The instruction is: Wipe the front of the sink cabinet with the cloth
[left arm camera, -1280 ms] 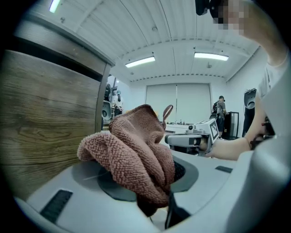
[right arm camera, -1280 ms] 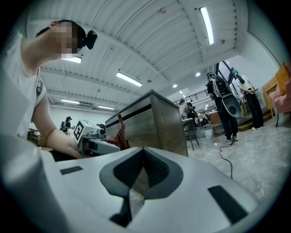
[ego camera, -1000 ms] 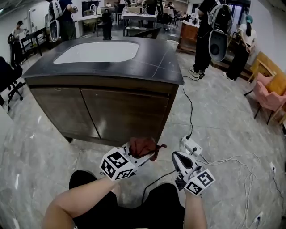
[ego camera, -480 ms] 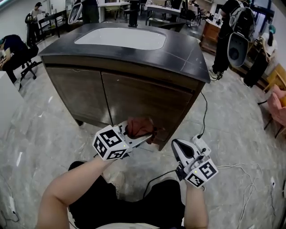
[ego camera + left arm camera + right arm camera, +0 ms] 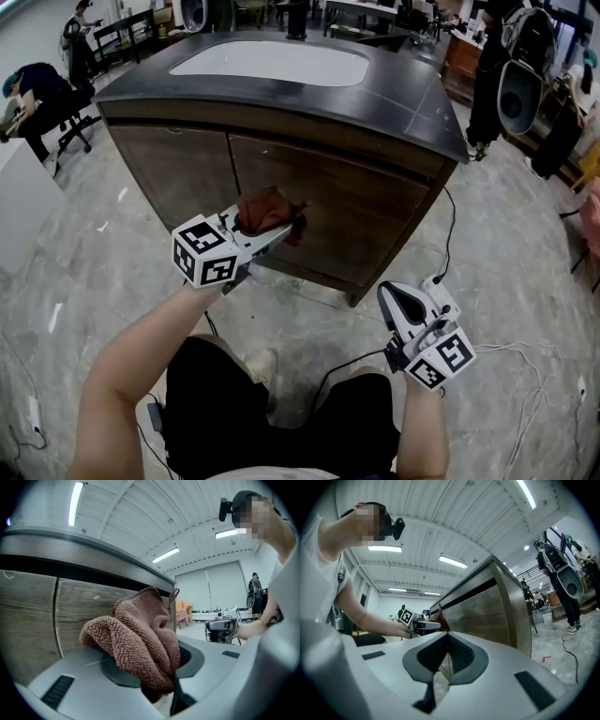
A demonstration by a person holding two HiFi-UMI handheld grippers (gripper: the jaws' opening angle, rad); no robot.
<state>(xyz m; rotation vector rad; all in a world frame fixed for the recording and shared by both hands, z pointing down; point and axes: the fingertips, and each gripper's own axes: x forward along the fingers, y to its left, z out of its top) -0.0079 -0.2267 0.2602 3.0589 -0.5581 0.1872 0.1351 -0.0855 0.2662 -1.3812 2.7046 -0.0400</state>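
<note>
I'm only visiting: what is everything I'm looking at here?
Sink cabinet: one, dark brown wood, centre.
Countertop: one, black, on the cabinet.
Basin: one, white, set into the countertop.
Cloth: one, reddish brown, bunched, near the cabinet front.
Cable: one, black, floor right of the cabinet.
Bystanders: several, dark clothes, background.
Left gripper: one, white, shut on the cloth.
Right gripper: one, white, jaws together, empty, low right.

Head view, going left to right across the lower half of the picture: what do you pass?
Left tool, clamped on the reddish-brown cloth → right tool, shut with nothing in it → white cables on the floor.
</note>
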